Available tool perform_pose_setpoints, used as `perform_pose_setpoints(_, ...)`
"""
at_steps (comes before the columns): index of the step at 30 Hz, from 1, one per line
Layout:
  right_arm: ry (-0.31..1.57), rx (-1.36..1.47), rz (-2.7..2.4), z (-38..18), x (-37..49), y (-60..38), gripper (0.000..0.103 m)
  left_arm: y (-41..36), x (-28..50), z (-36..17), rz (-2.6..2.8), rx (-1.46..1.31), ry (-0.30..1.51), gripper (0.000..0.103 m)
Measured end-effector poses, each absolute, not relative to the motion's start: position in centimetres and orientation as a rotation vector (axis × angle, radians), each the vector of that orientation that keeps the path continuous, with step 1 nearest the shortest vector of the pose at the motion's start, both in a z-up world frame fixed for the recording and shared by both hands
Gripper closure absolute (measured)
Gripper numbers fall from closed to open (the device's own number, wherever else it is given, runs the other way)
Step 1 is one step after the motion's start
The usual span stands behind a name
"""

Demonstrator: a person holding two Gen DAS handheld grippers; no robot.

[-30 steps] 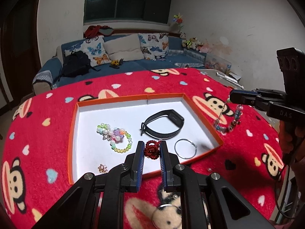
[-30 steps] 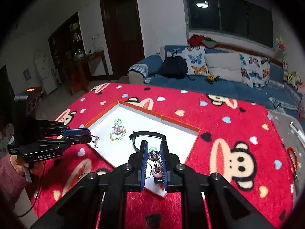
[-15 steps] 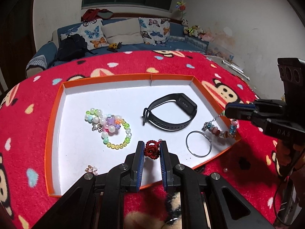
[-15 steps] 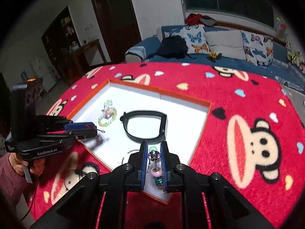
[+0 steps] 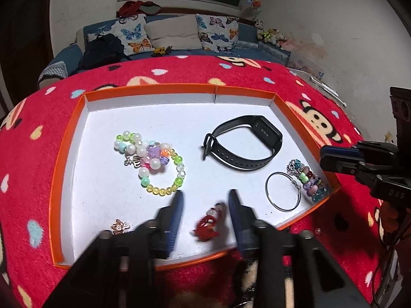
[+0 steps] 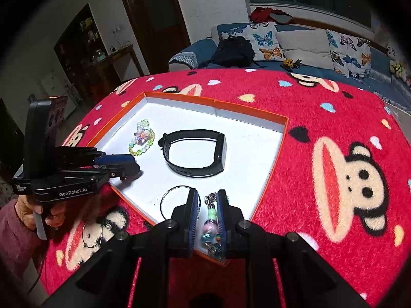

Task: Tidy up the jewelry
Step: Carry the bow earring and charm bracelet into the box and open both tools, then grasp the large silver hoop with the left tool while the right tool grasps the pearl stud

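Note:
An orange-rimmed white tray (image 5: 151, 88) lies on the red monkey-print cloth. My left gripper (image 5: 205, 197) is open over the tray's near edge, and a red knotted bracelet (image 5: 208, 223) lies blurred between its fingers on the tray floor. My right gripper (image 6: 208, 197) is open at the tray's right corner, and a multicoloured charm-bead bracelet (image 6: 211, 220) lies between its fingers; it also shows in the left wrist view (image 5: 308, 179). In the tray are a pastel bead bracelet (image 5: 151, 159), a black fitness band (image 5: 244, 146), a silver hoop (image 5: 282, 195) and a small gold charm (image 5: 120, 225).
A second silver hoop (image 6: 93, 233) and a small bead (image 5: 318, 230) lie on the cloth outside the tray. A blue sofa (image 5: 164, 38) with cushions and a black backpack stands behind the table. The right gripper's body (image 5: 372, 164) shows at the tray's right corner.
Both grippers have opened. The red bracelet has dropped from the left gripper onto the tray. The charm-bead bracelet has gone down into the tray's right corner, released by the right gripper.

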State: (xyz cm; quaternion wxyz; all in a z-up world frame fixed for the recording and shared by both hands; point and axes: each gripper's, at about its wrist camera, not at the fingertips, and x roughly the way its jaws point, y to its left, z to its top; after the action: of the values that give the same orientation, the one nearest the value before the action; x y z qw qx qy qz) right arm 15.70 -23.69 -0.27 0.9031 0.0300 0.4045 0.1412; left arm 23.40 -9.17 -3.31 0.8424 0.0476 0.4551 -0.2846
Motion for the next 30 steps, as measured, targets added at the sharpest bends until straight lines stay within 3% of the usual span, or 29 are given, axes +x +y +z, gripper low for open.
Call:
perform_pose_setpoints(2, 0.823, 0.056, 0.286, 0.1, 15.3, -23.6, 0.071, -9.1, 23.3, -3.1, -0.602, 0.1, 0.954, 0.06)
perform_pose_setpoints(9, 0.782, 0.04, 0.278, 1.2, 13.2, -23.3, 0.071, -8.6, 21.8, -1.9, -0.595, 0.101, 0.93, 0.06)
perform_pose_setpoints(13, 0.776, 0.047, 0.28, 1.1, 11.5, -23.2, 0.064, -7.9, 20.1, -1.2, -0.592, 0.096, 0.917, 0.06)
perform_pose_setpoints(30, 0.846, 0.032, 0.303, -2.6, 8.6, -20.7, 0.063, -4.4, 13.2, 0.0, -0.566, 0.049, 0.899, 0.06)
